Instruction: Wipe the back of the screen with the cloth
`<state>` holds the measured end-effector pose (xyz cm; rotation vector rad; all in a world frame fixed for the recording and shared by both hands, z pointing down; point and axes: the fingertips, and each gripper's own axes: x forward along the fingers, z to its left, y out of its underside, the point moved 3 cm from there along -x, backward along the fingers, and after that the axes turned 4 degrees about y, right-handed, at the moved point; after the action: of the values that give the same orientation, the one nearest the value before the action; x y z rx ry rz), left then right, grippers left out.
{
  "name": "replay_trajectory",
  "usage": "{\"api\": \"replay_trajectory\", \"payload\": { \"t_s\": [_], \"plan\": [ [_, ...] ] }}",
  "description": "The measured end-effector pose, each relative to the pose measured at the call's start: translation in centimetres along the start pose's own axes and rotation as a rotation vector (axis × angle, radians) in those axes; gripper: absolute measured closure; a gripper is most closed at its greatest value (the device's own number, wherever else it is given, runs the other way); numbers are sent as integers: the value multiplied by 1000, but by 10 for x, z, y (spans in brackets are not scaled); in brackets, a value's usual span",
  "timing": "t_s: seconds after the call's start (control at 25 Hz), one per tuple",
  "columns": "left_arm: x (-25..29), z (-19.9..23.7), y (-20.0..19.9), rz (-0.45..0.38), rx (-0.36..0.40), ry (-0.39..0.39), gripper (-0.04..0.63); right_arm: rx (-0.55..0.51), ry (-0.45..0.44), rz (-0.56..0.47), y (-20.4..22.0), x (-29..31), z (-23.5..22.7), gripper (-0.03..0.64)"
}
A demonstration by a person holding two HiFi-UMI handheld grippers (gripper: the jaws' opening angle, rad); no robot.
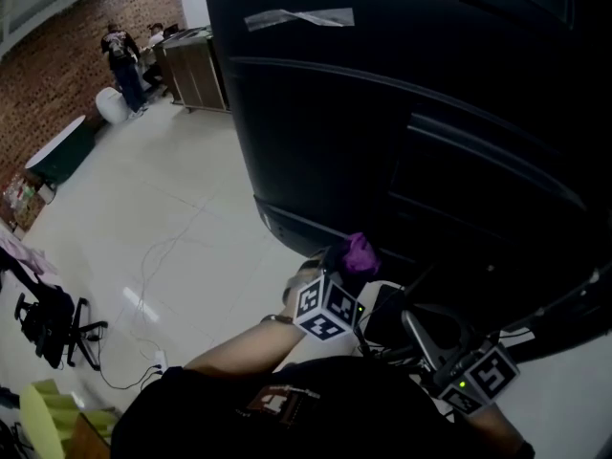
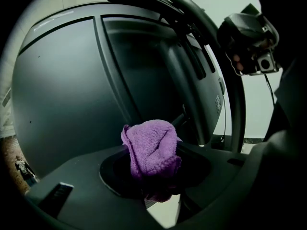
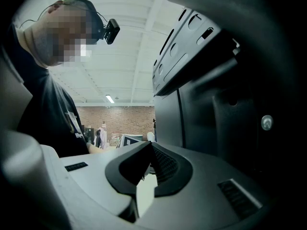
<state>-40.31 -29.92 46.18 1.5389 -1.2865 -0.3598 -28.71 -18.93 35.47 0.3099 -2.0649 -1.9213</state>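
Floor (image 1: 191, 218): pale, glossy tile. A wooden cabinet (image 1: 196, 70) stands on it at the far side. Just left of the cabinet stands a person (image 1: 122, 55), a white round object (image 1: 110, 105) at the feet. Further left, nearer the camera: a dark low table (image 1: 62, 151). Well short of the cabinet, a thin cable (image 1: 143, 304) trails to a power strip (image 1: 159, 360); a black wheeled chair (image 1: 57, 328) stands left of it.

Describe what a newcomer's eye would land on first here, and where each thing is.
The bright purple cloth, bunched in the left tool, stands out close to the big dark back of the screen, which fills the head view's upper right. The right tool is shut and empty, at that view's lower right. A pale strip of tape lies near the screen's top.
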Motion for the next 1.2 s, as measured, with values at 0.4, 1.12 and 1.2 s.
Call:
{"api": "replay_trajectory", "payload": {
  "t_s": [0.4,1.12,1.2],
  "plan": [
    [15,-51,-19,-46,49,140,433,6,18,11,2,-1,3,609],
    [-83,-13,26,-260,-338,249,433,30,61,-7,23,-13,-2,609],
    [-96,-12,38,-272,-395,266,433,27,46,5,31,-7,3,609]
  ]
}}
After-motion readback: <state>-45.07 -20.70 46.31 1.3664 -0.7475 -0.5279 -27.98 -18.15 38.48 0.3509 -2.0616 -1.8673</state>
